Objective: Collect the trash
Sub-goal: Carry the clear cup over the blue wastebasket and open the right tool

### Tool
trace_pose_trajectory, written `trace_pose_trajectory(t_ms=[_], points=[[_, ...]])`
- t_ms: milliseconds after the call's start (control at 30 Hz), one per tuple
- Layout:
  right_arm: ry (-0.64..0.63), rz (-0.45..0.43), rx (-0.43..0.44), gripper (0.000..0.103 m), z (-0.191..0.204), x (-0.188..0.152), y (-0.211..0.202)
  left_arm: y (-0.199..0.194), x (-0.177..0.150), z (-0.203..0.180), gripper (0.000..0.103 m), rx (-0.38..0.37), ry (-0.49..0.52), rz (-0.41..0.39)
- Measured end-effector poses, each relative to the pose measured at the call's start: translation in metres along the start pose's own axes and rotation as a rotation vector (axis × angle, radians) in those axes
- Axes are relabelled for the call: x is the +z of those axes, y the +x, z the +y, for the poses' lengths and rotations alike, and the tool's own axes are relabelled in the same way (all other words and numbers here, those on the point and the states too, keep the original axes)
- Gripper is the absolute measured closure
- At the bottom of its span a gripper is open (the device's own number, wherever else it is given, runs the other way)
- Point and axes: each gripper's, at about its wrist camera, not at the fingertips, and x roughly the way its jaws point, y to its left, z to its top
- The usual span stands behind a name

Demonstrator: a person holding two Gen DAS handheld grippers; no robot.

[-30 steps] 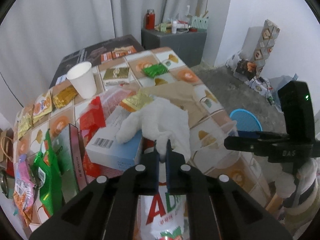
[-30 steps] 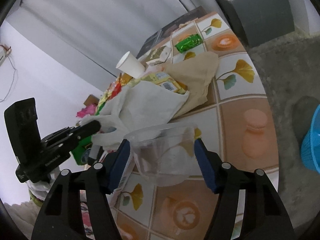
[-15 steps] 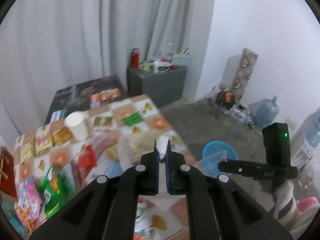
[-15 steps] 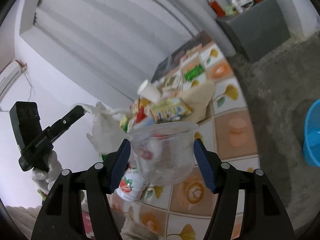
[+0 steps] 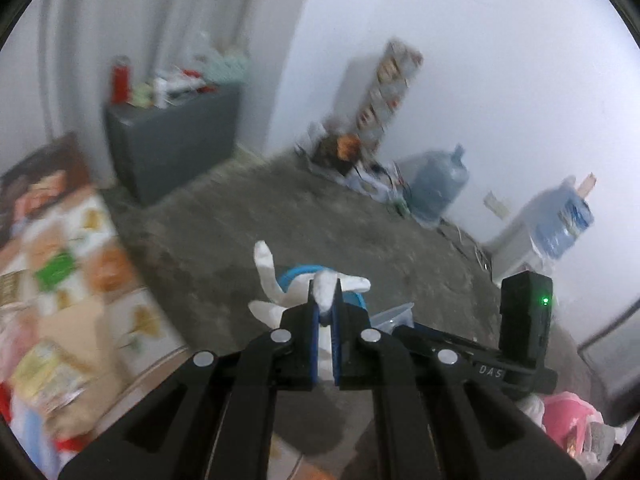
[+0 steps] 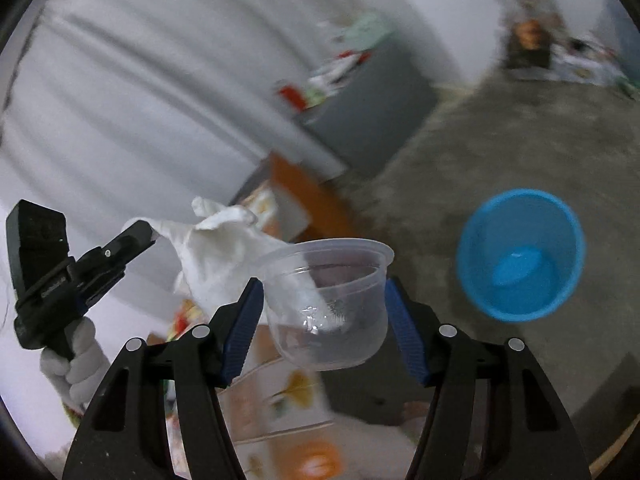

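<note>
My left gripper [image 5: 325, 300] is shut on a white glove [image 5: 269, 276], which dangles in the air over the floor. Behind the glove a piece of the blue bin [image 5: 300, 270] shows. In the right wrist view that blue bin [image 6: 520, 256] stands open on the floor to the right. My right gripper [image 6: 323, 286] is shut on a clear plastic cup [image 6: 332, 320], held upright above the table edge. The left gripper [image 6: 138, 238] with the glove [image 6: 216, 248] hangs to its left, in a gloved hand [image 6: 68, 364]. The view is motion-blurred.
The table [image 5: 132, 320] with wrappers and packets lies at the left. A grey cabinet [image 5: 172, 148] stands against the curtain. Water jugs [image 5: 438, 184] and clutter line the far wall. A pink bag [image 5: 568, 420] sits low right. Bare concrete floor surrounds the bin.
Both grippers swung away from the table and out over the floor. The glove was lifted off the table clutter, and the cup came up off the table with the right gripper.
</note>
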Motion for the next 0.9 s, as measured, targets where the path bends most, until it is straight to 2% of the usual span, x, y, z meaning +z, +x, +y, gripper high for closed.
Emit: trace_pose_trajectory(t_ms=[200, 333, 367, 433, 467, 500, 567, 667, 767, 867, 900], points=[[0.15, -0.017, -0.144, 0.044, -0.075, 0.029, 0.036, 0.123, 0.015, -0.018, 0.098, -0.034, 0.026, 0.153], [0.195, 0.003, -0.23, 0.041, -0.113, 0.043, 0.073, 0.195, 0.012, -0.023, 0.095, -0.014, 0.035, 0.227], [0.197, 0.009, -0.248, 0.034, -0.119, 0.044, 0.08, 0.211, 0.011, -0.023, 0.092, 0.004, 0.04, 0.243], [0.196, 0.03, -0.313, 0.029, -0.138, 0.045, 0.094, 0.232, 0.007, -0.019, 0.062, 0.055, 0.036, 0.257], [0.194, 0.044, -0.348, 0.029, -0.145, 0.045, 0.104, 0.238, 0.005, -0.017, 0.057, 0.084, 0.026, 0.259], [0.188, 0.053, -0.368, 0.029, -0.148, 0.044, 0.107, 0.24, 0.003, -0.013, 0.055, 0.099, 0.008, 0.256], [0.172, 0.051, -0.39, 0.029, -0.151, 0.035, 0.094, 0.238, 0.001, -0.006, 0.052, 0.081, -0.017, 0.255], [0.119, 0.007, -0.409, 0.026, -0.14, 0.025, 0.08, 0.216, 0.0, 0.0, 0.048, 0.081, -0.004, 0.213], [0.024, -0.053, -0.466, 0.019, -0.125, 0.023, 0.066, 0.178, 0.002, 0.005, 0.042, 0.086, 0.04, 0.137], [-0.107, -0.144, -0.53, 0.008, -0.093, 0.018, 0.045, 0.13, -0.001, 0.011, 0.037, 0.062, 0.063, 0.064], [-0.155, -0.181, -0.541, 0.008, -0.079, 0.014, 0.035, 0.111, -0.003, 0.014, 0.035, 0.053, 0.073, 0.035]])
